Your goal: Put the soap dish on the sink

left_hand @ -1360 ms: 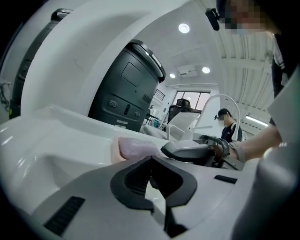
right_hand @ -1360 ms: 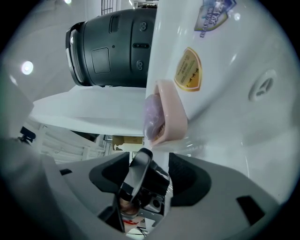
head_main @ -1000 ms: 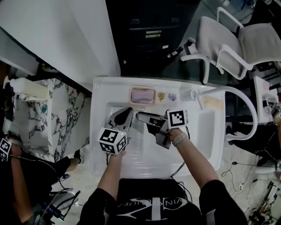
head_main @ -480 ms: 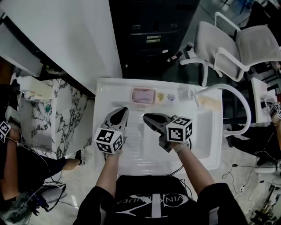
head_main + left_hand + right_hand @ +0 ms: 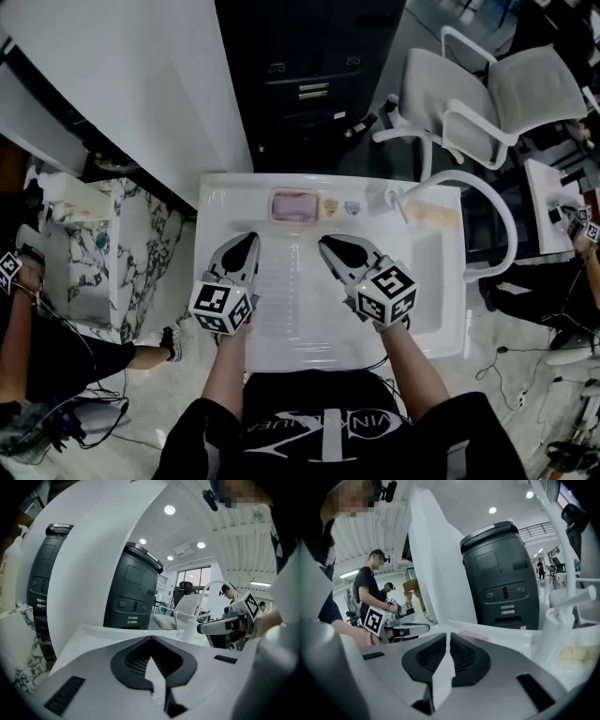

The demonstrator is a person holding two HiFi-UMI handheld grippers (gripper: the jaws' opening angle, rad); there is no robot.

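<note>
The pink soap dish (image 5: 293, 205) rests on the back rim of the white sink (image 5: 220, 192), left of the tap; in the right gripper view it shows as a faint pink patch (image 5: 476, 635) just beyond the jaws. Both grippers hover over the basin, pointing at the back rim. My left gripper (image 5: 246, 244) is shut and holds nothing; its pads meet in the left gripper view (image 5: 151, 641). The right gripper (image 5: 330, 247) is also shut and empty, with its marker cube facing up, and its jaws are closed together (image 5: 447, 639). Neither gripper touches the dish.
A white tap (image 5: 397, 202) and an arched hose (image 5: 483, 192) stand at the sink's back right, beside a yellowish pad (image 5: 433, 216). Two small items (image 5: 331, 206) lie right of the dish. A black cabinet (image 5: 309, 84) is behind, a marble counter (image 5: 94, 253) to the left.
The right gripper has rolled from lying on its side to upright and its jaws have closed. Both grippers have risen and drawn back from the dish, which stays on the rim.
</note>
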